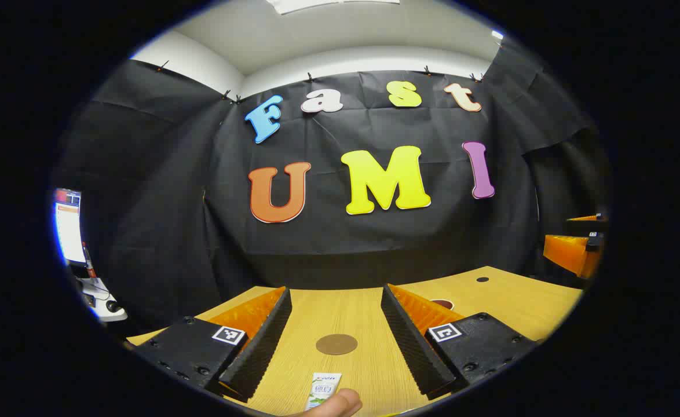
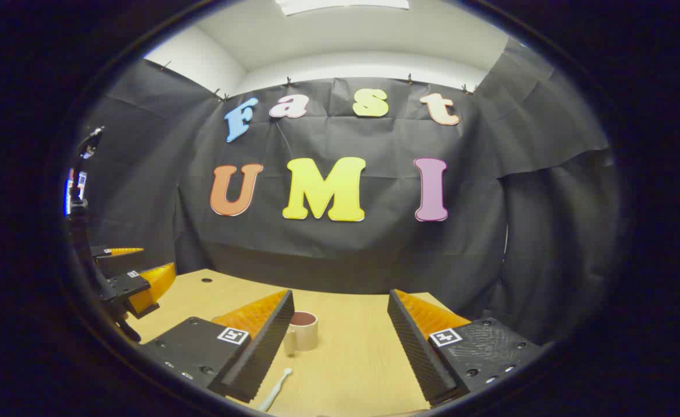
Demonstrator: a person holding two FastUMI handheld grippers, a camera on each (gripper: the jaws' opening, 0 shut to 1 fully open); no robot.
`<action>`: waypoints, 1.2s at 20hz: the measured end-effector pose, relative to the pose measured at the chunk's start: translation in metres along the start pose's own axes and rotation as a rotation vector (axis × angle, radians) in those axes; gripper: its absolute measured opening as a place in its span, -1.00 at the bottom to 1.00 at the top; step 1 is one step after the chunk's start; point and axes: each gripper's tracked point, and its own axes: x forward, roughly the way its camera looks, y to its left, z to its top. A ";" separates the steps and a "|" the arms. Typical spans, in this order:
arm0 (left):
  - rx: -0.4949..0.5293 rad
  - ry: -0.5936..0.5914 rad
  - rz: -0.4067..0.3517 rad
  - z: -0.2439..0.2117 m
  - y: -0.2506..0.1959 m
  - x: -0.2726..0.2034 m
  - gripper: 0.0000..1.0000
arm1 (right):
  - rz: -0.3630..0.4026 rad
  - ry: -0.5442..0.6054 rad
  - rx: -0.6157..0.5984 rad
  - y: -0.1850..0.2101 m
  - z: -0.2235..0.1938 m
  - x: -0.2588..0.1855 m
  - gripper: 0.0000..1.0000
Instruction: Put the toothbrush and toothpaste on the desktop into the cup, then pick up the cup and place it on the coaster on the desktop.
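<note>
Both tongs stand wide and hold nothing. From the left gripper view I see the left tongs [image 1: 336,341] low in the frame, jaws spread well apart over the tabletop [image 1: 508,298]. Between them, at the bottom centre, lies the toothpaste [image 1: 323,391], a white tube flat on the wood, its near end touched by a fingertip [image 1: 334,404] at the very bottom edge. Just beyond the tube, still between the jaws, sits the round brown coaster [image 1: 336,344], flat and apart from the tube. Behind the right-hand jaw I can make out a dark red rim; I take it for the cup [image 1: 442,303], mostly hidden. At the right edge of that frame, the right tongs show as ridged fingers in mid-height.

From the right gripper view, the right tongs [image 2: 340,341] are equally wide across the lower frame. The cup [image 2: 302,330] stands upright on the tabletop [image 2: 351,353] near the left-hand jaw, pale outside, dark reddish inside, with a handle on its left. Nearer to me, at the lower left of centre, the toothbrush [image 2: 274,390] lies flat, white, angled toward the bottom edge, just beside that jaw's tip and apart from the cup. At the left edge the left tongs [image 2: 137,272] hang above the tabletop's far corner, parted.
</note>
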 end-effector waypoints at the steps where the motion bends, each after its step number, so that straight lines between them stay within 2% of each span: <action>1: 0.000 0.010 -0.013 -0.004 -0.002 0.002 0.97 | -0.016 0.004 0.011 -0.004 -0.004 -0.002 0.92; 6: 0.030 0.011 -0.049 -0.003 -0.011 0.002 0.98 | -0.075 0.024 0.000 -0.017 -0.011 -0.009 0.92; 14: 0.029 0.027 -0.017 -0.006 0.003 -0.018 0.98 | -0.045 0.093 0.026 0.004 -0.036 -0.019 0.96; 17: 0.014 0.025 -0.021 -0.003 0.012 -0.024 0.98 | -0.038 0.125 0.020 0.018 -0.047 -0.021 0.90; 20: 0.026 0.009 -0.008 0.000 0.025 -0.027 0.97 | -0.020 0.185 0.025 0.039 -0.073 -0.016 0.89; 24: -0.027 0.020 -0.019 -0.015 0.030 -0.027 0.98 | -0.008 0.332 0.007 0.060 -0.126 -0.004 0.89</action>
